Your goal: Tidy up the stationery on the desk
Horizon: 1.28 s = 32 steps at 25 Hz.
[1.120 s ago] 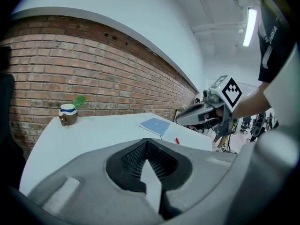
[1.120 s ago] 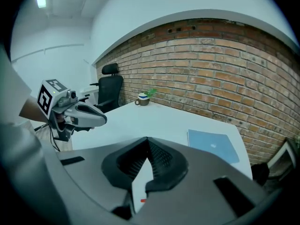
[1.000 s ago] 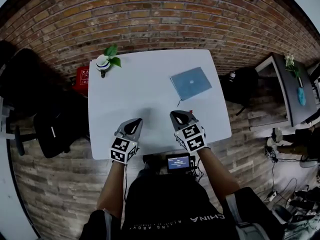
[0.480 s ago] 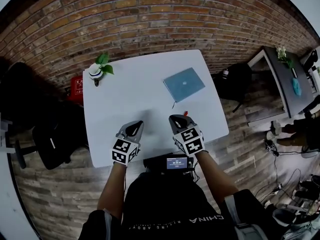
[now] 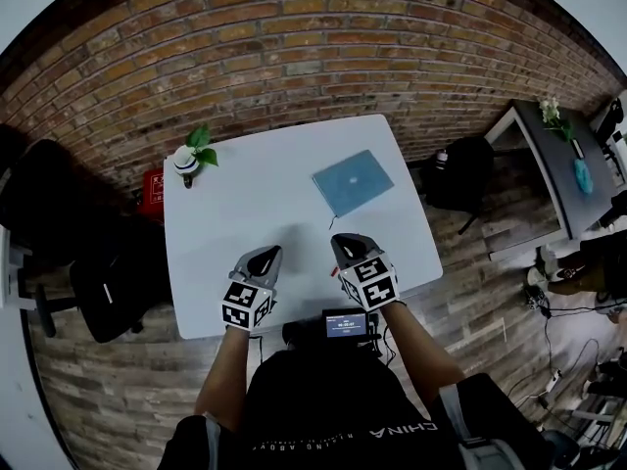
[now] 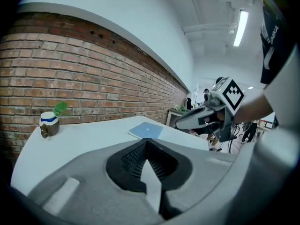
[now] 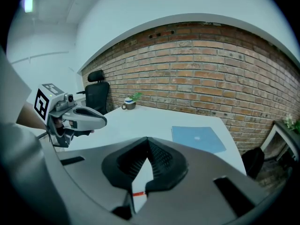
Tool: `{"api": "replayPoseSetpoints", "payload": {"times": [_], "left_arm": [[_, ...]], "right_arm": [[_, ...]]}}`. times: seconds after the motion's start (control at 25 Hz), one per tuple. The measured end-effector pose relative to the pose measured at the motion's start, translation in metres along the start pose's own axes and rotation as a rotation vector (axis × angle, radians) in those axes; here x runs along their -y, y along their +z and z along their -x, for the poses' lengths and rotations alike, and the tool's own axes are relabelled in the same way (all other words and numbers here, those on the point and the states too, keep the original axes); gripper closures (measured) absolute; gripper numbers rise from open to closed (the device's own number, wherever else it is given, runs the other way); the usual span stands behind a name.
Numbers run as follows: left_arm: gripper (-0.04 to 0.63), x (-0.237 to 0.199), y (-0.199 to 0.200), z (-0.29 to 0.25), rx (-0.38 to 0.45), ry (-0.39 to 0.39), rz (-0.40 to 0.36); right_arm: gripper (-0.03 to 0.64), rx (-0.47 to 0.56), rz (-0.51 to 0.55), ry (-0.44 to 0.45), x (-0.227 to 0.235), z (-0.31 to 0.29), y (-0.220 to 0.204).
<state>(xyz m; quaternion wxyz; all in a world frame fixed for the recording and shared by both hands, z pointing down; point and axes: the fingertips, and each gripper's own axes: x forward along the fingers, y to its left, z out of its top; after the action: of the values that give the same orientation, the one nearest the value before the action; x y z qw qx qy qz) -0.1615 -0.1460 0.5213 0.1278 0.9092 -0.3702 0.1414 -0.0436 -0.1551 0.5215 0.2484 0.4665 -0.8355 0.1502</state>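
Blue notebook (image 5: 353, 182) on desk (image 5: 250, 199) beyond right claw (image 5: 346, 240), left claw (image 5: 266, 254) alongside, both pressed together

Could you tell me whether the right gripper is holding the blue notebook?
No, the blue notebook lies flat on the white table, apart from the right gripper, whose jaws are together.

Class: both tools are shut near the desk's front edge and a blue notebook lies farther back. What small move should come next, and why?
Probably open the right tool and ease it toward the blue notebook. Its jaws are together and empty, and the notebook, the only stationery plainly visible on the white desk, lies on that side, farther from the left tool.
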Motion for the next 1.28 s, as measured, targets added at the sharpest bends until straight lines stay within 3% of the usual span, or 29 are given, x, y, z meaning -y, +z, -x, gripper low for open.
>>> {"api": "replayPoseSetpoints", "payload": {"times": [0.64,0.92,1.28], "left_arm": [[0.601,0.023,0.009,-0.041,-0.039,0.009,-0.011],[0.601,0.029,0.018,-0.067,-0.067,0.002,-0.052],[0.601,-0.002,0.023,-0.123,-0.125,-0.039,-0.082]], "right_arm": [[0.607,-0.009,-0.015,0.031,0.049,0.009,-0.015],[0.607,-0.029,0.005,0.055,0.075,0.001,-0.023],[0.607,-0.074,-0.078,-0.024,0.115,-0.031,-0.031]]}}
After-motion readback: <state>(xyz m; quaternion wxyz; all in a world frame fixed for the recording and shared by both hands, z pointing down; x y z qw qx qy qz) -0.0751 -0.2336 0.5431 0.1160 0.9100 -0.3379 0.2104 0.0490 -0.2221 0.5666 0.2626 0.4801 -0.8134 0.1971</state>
